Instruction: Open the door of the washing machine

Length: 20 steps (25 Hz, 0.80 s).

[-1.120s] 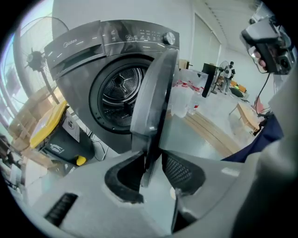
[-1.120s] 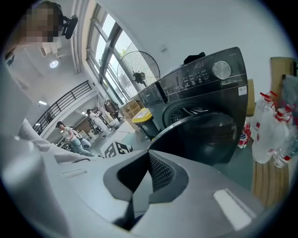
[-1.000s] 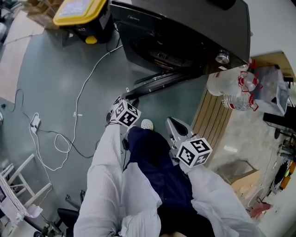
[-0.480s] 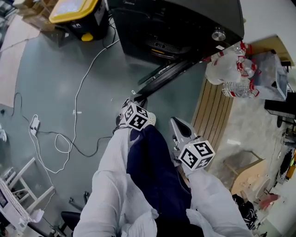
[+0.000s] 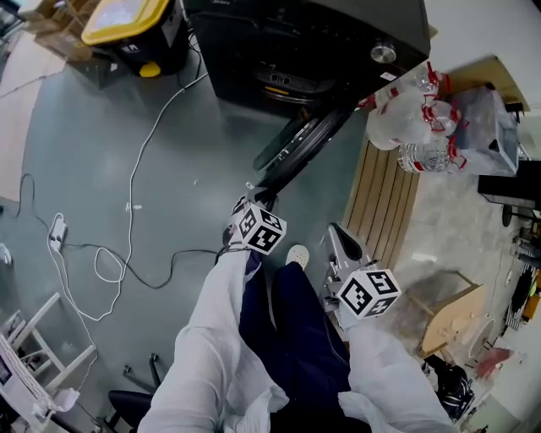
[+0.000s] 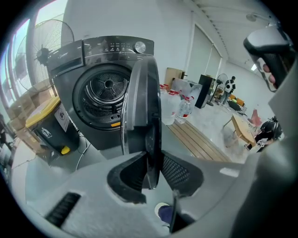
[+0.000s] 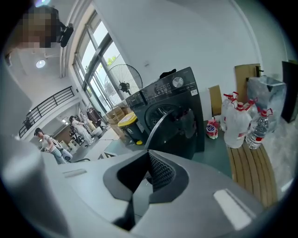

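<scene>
The black front-loading washing machine (image 5: 321,42) stands at the top of the head view, with its round door (image 5: 296,152) swung well out from the front. My left gripper (image 5: 256,200) is at the door's free edge. In the left gripper view the door's rim (image 6: 144,107) runs straight between the two pads, which press on it, and the drum (image 6: 107,88) shows open behind. My right gripper (image 5: 340,239) hangs to the right of the door, apart from it. Its pads meet with nothing between them (image 7: 148,174), and it looks toward the machine (image 7: 172,116).
A yellow-lidded black bin (image 5: 135,25) stands left of the machine. A white cable (image 5: 127,211) with a power strip (image 5: 57,230) trails over the grey floor. Large water bottles (image 5: 414,127) sit on wooden slats (image 5: 385,211) to the right. The person's legs and shoe (image 5: 296,254) are below.
The door has swung farther out from the machine, drawn along by my left gripper. Both grippers have moved back toward the person, away from the machine.
</scene>
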### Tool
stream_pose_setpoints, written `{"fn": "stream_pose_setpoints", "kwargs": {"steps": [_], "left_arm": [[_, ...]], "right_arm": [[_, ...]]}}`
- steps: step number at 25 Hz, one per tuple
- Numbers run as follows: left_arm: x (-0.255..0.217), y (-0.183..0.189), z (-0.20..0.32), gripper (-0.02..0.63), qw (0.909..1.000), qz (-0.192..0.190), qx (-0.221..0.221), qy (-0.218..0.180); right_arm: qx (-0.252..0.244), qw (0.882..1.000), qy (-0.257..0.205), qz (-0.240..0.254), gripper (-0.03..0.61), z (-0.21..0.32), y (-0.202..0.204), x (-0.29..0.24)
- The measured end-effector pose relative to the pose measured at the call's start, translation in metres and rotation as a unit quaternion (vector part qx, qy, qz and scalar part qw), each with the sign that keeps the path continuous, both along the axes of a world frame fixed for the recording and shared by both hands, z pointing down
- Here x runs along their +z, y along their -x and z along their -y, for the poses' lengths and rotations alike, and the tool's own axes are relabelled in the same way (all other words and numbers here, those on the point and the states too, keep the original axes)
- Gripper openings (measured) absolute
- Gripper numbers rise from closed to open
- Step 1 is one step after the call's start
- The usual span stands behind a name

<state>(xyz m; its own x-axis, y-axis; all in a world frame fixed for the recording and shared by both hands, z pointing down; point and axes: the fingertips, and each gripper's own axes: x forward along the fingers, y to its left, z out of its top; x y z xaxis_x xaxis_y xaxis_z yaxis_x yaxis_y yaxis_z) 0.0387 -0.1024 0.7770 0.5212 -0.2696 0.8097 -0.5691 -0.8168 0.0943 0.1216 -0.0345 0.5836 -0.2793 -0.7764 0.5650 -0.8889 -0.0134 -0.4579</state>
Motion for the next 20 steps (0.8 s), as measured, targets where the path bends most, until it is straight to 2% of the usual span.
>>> {"fn": "stream_pose_setpoints", "kwargs": {"steps": [4,11,20], "left_arm": [[-0.001,-0.012,-0.016,0.091,0.9998,-0.001,-0.016,0.012],[-0.001,-0.042,-0.045,0.083,0.9982,0.005,-0.059,0.009],[-0.002,-0.096,-0.087,0.097,0.9946,-0.025,-0.095,0.033]], "right_arm": [[-0.012,1.0,-0.003,0.006,0.011,-0.005,-0.016,-0.005],[-0.05,0.999,-0.003,0.018,0.011,-0.034,-0.045,-0.001],[-0.057,0.998,-0.003,0.009,0.011,-0.071,-0.096,0.002]]}}
